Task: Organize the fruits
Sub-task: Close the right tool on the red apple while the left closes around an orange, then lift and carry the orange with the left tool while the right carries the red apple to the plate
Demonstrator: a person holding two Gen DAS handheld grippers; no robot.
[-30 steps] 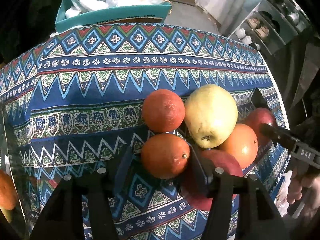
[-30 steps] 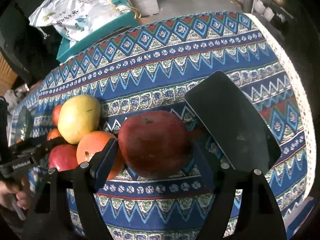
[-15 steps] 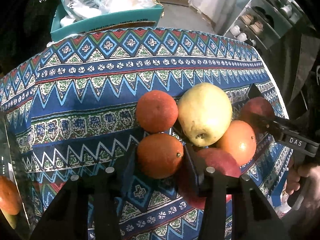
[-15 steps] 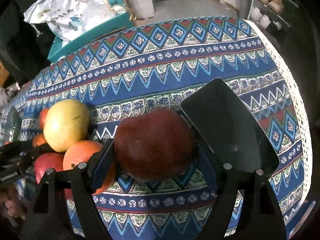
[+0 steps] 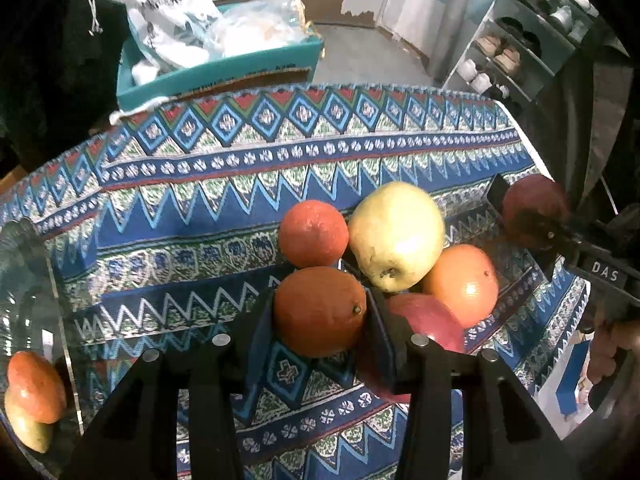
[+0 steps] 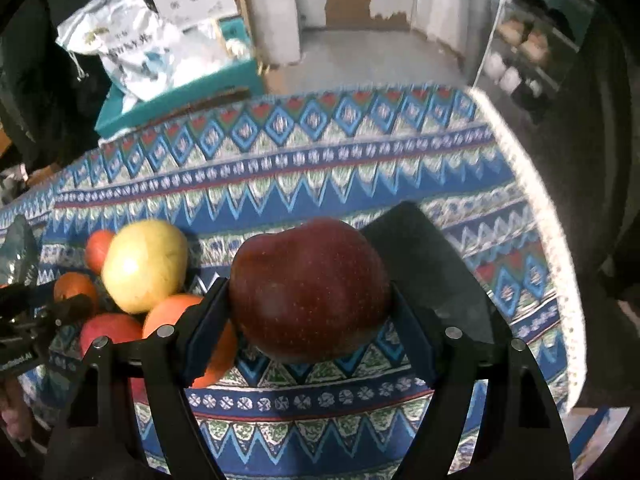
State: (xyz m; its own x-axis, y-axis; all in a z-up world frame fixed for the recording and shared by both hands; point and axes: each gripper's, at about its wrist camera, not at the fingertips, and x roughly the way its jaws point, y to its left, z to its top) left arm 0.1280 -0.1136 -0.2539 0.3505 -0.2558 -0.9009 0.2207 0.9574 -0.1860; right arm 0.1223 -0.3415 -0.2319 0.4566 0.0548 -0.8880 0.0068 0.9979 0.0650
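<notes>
An orange (image 5: 319, 311) is pinched by the left gripper (image 5: 320, 322) beside the fruit pile (image 5: 396, 236) on the patterned cloth (image 5: 224, 216); a dark red apple (image 6: 310, 290) is clamped by the right gripper (image 6: 310, 316) above a black tray (image 6: 436, 268). Sorting is judged barely begun. Only in the left view are 2 fruits seen in a glass container (image 5: 28, 280).

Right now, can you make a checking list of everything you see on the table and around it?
Surface: patterned tablecloth over the table.
Job's things: dark red apple and orange, each held; yellow apple, second orange, lighter orange and red apple piled together.
Clutter: black tray; glass container at the table's left edge.
Grippers: left gripper shut on orange; right gripper shut on dark red apple.
Cables: nothing seen.
Surroundings: teal box holding bags; shoe rack.
</notes>
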